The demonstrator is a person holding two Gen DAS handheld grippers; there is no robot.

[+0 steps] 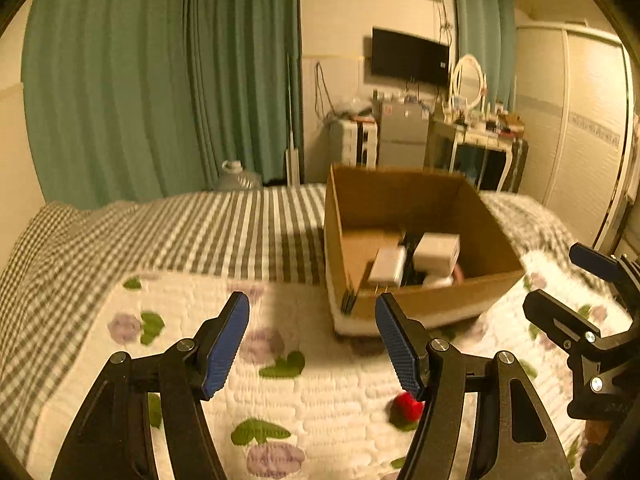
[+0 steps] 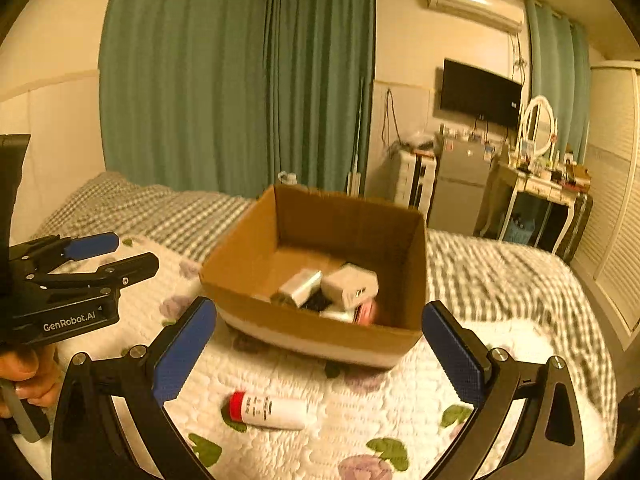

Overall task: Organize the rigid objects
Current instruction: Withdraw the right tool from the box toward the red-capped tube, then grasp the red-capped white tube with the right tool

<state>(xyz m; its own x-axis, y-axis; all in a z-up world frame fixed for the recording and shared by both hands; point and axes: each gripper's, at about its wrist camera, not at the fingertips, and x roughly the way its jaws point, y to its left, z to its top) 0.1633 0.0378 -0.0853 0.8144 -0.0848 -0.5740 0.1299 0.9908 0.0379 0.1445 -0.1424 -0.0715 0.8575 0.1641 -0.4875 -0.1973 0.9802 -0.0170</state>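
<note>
Bottle [image 2: 267,410] between open right tongs [image 2: 320,354]

In the left wrist view the bottle [image 1: 406,404] shows only its red cap behind a finger. Things inside the cardboard box [image 2: 256,264] are blurred, partly hidden by its near wall.

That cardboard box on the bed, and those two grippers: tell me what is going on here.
A person holds a two-finger gripper in each hand over a flowered quilt, tidying loose items into the cardboard box. The box already holds a few white boxes and other small things. A white tube with a red cap lies on the quilt in front of the box, not yet picked up. The right gripper and the left gripper are both open and empty.
</note>
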